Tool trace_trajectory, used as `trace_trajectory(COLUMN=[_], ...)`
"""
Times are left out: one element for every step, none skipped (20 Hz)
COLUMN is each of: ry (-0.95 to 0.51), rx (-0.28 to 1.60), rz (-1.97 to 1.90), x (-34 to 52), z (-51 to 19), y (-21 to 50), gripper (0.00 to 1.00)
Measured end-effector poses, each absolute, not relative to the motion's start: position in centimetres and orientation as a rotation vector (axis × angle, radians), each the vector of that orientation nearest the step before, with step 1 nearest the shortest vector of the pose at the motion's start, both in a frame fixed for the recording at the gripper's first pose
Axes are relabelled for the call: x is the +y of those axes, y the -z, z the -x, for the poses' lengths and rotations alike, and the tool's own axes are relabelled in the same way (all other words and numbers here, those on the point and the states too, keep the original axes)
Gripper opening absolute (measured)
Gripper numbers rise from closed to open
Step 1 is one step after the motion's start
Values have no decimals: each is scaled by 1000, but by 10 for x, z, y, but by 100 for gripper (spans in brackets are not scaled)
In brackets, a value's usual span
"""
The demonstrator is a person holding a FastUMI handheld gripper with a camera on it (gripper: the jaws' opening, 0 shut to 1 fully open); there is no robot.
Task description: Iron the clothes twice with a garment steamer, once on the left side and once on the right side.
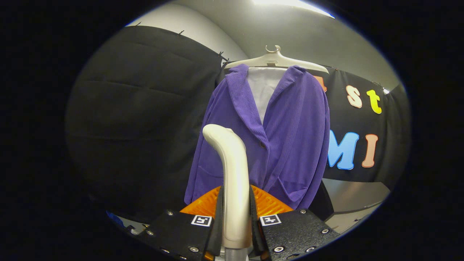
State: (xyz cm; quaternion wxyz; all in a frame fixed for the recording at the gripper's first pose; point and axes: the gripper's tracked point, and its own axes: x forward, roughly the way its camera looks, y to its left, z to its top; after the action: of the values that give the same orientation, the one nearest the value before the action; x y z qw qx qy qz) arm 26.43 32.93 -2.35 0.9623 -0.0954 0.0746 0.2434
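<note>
Steamer clamped in the tongs, jacket hanging ahead

Tongs are closed tight around the handle of the garment steamer, with a finger pressing on each side of it and no gap visible between finger and handle. The steamer's pale handle rises upright from between the fingers and bends over at its top toward the left, its rounded head standing in front of the lower left part of the garment.

Beyond the steamer hangs a purple ribbed jacket on a pale plastic hanger. The jacket faces the tongs, its lapels open at the neck over a white lining or panel, and its front is closed lower down. A patch pocket shows on each lower front panel. The jacket's hem falls just behind the tips of the fingers. Whether the steamer head touches the cloth cannot be told; it appears to stand just in front of the jacket's left front panel.

Behind the jacket runs the booth's black cloth wall, with a grey wall above it. To the right, below the cloth, a pale bench edge shows.
</note>
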Motion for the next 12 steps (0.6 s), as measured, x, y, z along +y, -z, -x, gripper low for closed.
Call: trace_trajectory(ry=[-495,-497,-498,-496,-494,-492,-490,-489,-488,-488,-490,-496], rx=[170,193,213,232,253,275,297,318,336,353,369,384], rz=[202,211,219,226,229,228,226,231,234,238,242,247], x=[327,326,323,321,318,318,318,318,318,318,319,320], z=[-262,-258,-256,-254,-253,-252,-251,-248,-246,-243,-240,-237], y=[34,45,56,66,76,87,98,108,118,129,138,149], gripper=[34,34,34,34,34,34,34,34,34,34,34,34])
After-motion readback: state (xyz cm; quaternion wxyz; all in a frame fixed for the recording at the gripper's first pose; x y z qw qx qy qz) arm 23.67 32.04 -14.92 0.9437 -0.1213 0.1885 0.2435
